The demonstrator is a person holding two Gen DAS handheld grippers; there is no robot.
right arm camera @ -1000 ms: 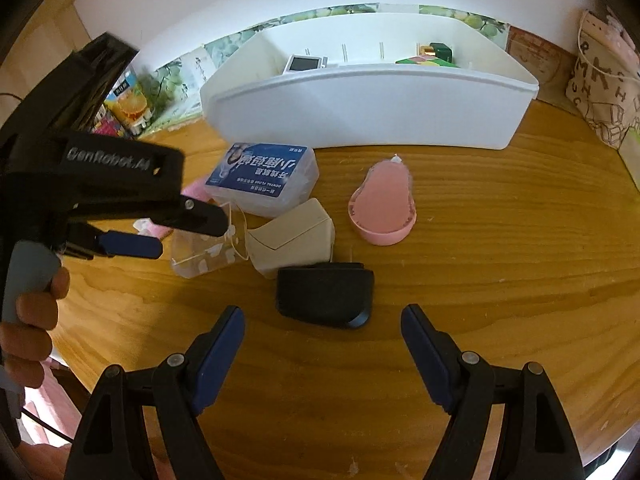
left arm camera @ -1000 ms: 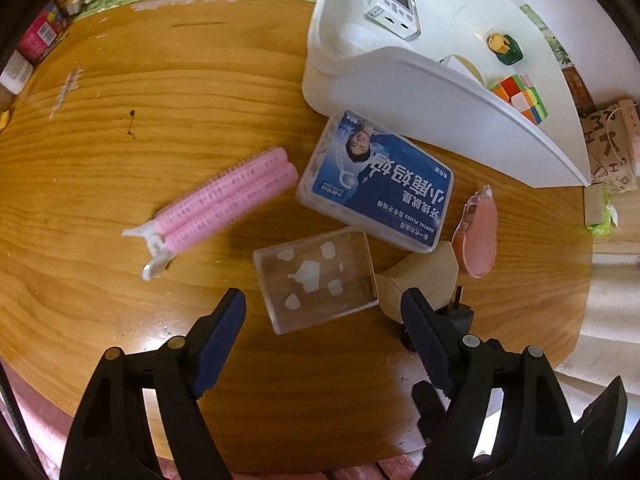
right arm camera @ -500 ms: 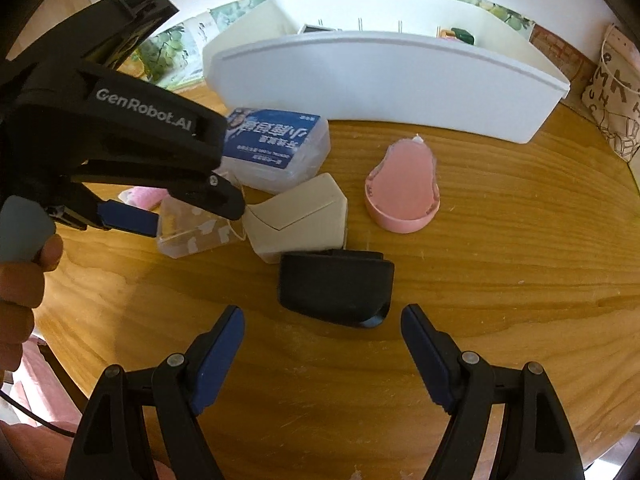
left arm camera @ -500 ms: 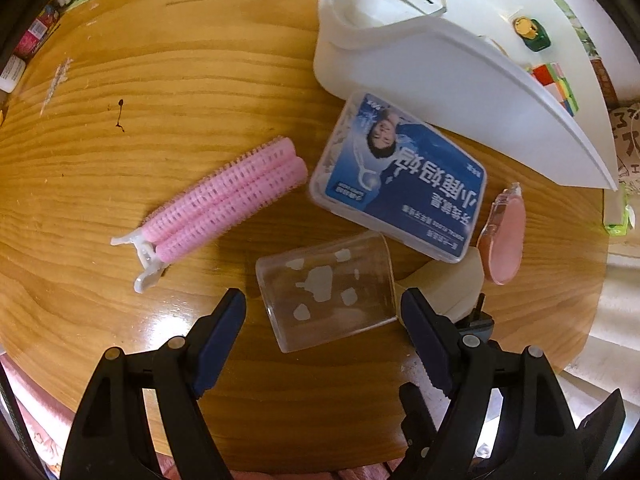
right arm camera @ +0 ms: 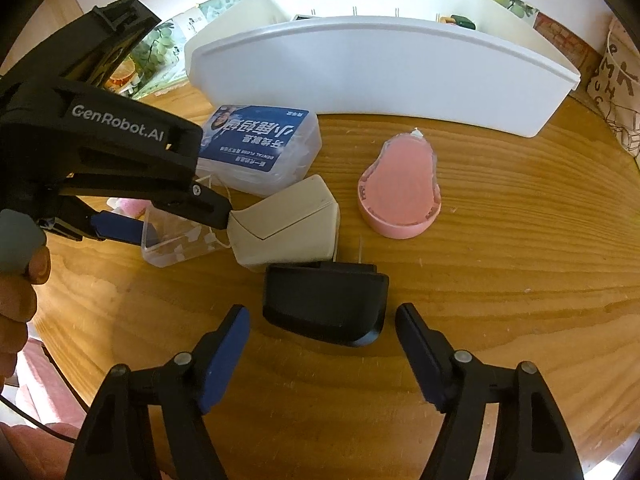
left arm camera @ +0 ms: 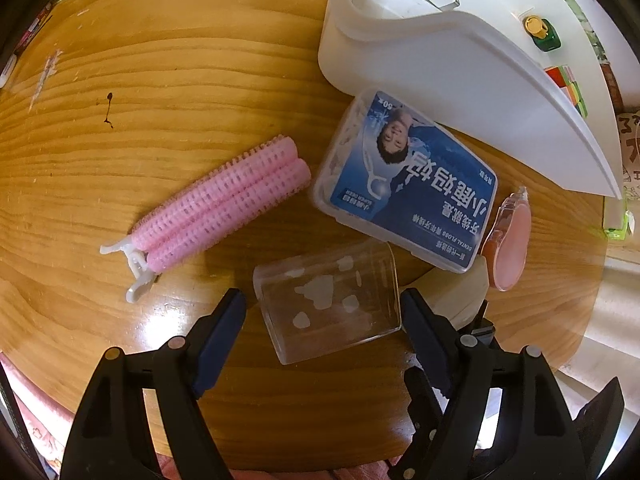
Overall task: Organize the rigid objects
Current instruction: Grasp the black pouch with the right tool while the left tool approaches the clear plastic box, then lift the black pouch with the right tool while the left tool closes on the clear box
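Down on the wooden table [left arm camera: 168,80], the left gripper [left arm camera: 322,306] straddles a clear plastic box [left arm camera: 328,304], one blue pad on each side. Its jaws are closing, and a sliver of gap shows at each pad, so nothing is held. Just beyond the box lies a blue-labelled floss case [left arm camera: 408,192], with a pink hair roller [left arm camera: 224,204] to its left and a pink tape dispenser [left arm camera: 508,240] to its right. A white bin [left arm camera: 460,68] stands behind them.

From the right wrist camera, the right gripper [right arm camera: 322,330] brackets a black adapter [right arm camera: 324,304] that lies flat on the wood; its jaws are closing, with clear space between the pads and the adapter. A beige plug [right arm camera: 284,228] touches the adapter's far edge, and the tape dispenser [right arm camera: 400,196] sits apart to the right. A hand [right arm camera: 16,292] holds the left gripper [right arm camera: 168,216] over the clear box [right arm camera: 180,240].
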